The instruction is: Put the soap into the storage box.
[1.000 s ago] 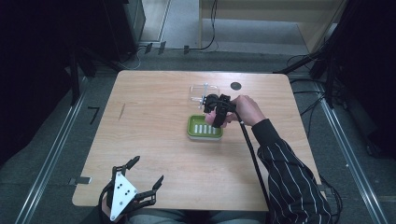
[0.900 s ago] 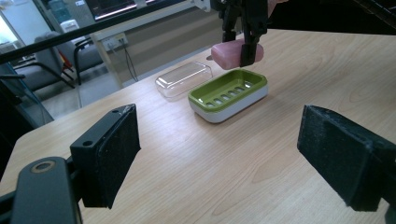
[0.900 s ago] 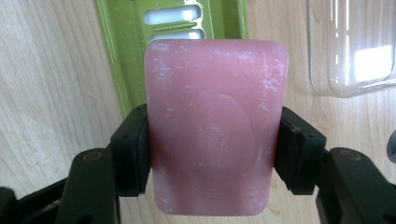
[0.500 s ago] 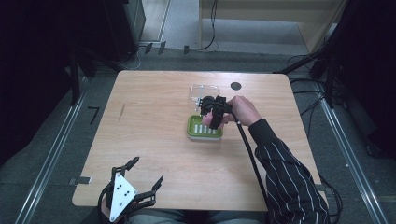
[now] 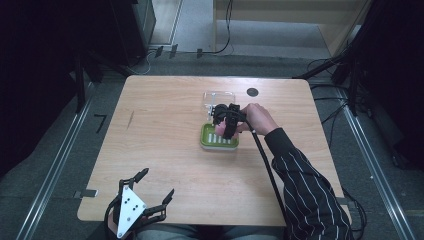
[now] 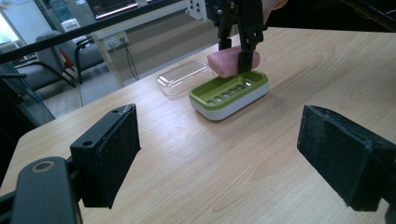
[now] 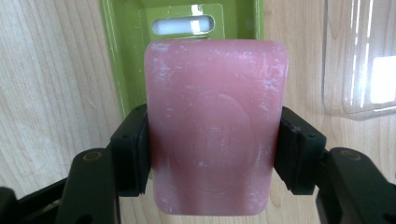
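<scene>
Nearest the person, at the front edge of the tabletop (image 5: 165,165), rested the left hand-held gripper (image 5: 150,192), jaws spread wide with nothing between the pads (image 6: 114,154), idle and well apart from the work. Farther out, past the middle of the tabletop, sat the green soap dish (image 5: 219,137), slotted tray up and bare. Directly above it hung the pink soap bar (image 6: 232,62), clamped by its two long sides in the right hand-held gripper (image 5: 225,120), jaws drawn in to the bar's width and pads pressed flat against it. In the left gripper view, looked tilted, one end lower and close over the dish's far rim, though touching or just clear could not be told. In the right gripper view, lay across most of the dish, with one white slot (image 7: 183,24) and a strip of green wall showing beyond the bar's far end. Just behind the dish, toward the far edge, lay the clear plastic lid (image 5: 218,97), flat on the wood and untouched; beside it, a small dark round mark (image 5: 252,92). By judgement, roughly midway through: bar gripped and carried over the dish, lid off. Left to do, probably: lower and level the bar into the tray, ease the jaws apart, withdraw, and perhaps fit the lid over it. Main risk judged to be the tilted bar catching on the rim.
</scene>
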### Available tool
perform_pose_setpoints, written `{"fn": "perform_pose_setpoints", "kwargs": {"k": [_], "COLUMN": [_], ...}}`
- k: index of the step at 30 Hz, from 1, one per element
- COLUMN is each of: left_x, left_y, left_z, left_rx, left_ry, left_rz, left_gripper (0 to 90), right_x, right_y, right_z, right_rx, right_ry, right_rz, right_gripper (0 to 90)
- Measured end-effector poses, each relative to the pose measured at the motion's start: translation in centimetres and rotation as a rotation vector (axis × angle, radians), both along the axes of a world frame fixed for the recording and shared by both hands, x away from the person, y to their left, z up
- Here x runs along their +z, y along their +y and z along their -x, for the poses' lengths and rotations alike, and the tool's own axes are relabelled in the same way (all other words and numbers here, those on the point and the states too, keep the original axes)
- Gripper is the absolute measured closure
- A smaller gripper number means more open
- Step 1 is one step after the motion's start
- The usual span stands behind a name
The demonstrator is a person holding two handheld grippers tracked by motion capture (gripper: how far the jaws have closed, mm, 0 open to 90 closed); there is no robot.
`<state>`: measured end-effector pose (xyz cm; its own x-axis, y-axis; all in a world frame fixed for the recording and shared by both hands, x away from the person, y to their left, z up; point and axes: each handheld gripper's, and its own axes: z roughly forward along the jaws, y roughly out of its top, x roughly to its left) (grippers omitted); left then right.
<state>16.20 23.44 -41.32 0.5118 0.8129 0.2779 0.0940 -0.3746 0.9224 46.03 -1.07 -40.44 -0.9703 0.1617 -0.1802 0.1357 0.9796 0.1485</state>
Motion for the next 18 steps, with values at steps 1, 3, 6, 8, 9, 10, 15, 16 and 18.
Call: {"fn": "perform_pose_setpoints", "kwargs": {"k": [1,3,6,8,9,10,15,16,18], "left_x": [0.0,0.0,0.0,0.0,0.0,0.0,0.0,0.0,0.0], "left_y": [0.0,0.0,0.0,0.1,0.1,0.1,0.1,0.2,0.2], "left_z": [0.0,0.0,0.0,0.1,0.1,0.1,0.2,0.2,0.2], "left_rx": [0.0,0.001,0.003,0.004,0.004,0.006,0.009,0.01,0.012], "left_ry": [0.001,0.001,0.002,0.002,0.001,0.002,0.003,0.002,0.002], "left_rz": [-0.001,0.0,0.0,0.001,0.001,0.003,0.002,0.004,0.003], "left_gripper": [13.6,13.6,13.6,13.6,13.6,13.6,13.6,13.6,13.6], "right_x": [-0.1,-0.2,-0.4,-0.6,-0.7,-0.7,-1.1,-1.2,-1.4], "right_y": [0.0,0.2,0.4,0.5,0.6,0.6,1.1,1.2,1.4], "right_z": [0.0,0.0,-0.1,-0.2,-0.3,-0.3,-0.4,-0.5,-0.6], "right_rx": [-0.005,-0.004,0.003,0.004,0.006,0.013,0.021,0.021,0.031], "right_ry": [0.003,0.001,0.009,0.009,0.009,0.009,0.013,0.017,0.018], "right_rz": [0.0,-0.003,0.002,0.0,0.003,0.003,0.006,0.007,0.01], "right_gripper": [39.1,39.1,39.0,39.0,39.0,39.0,39.0,39.1,39.0]}}
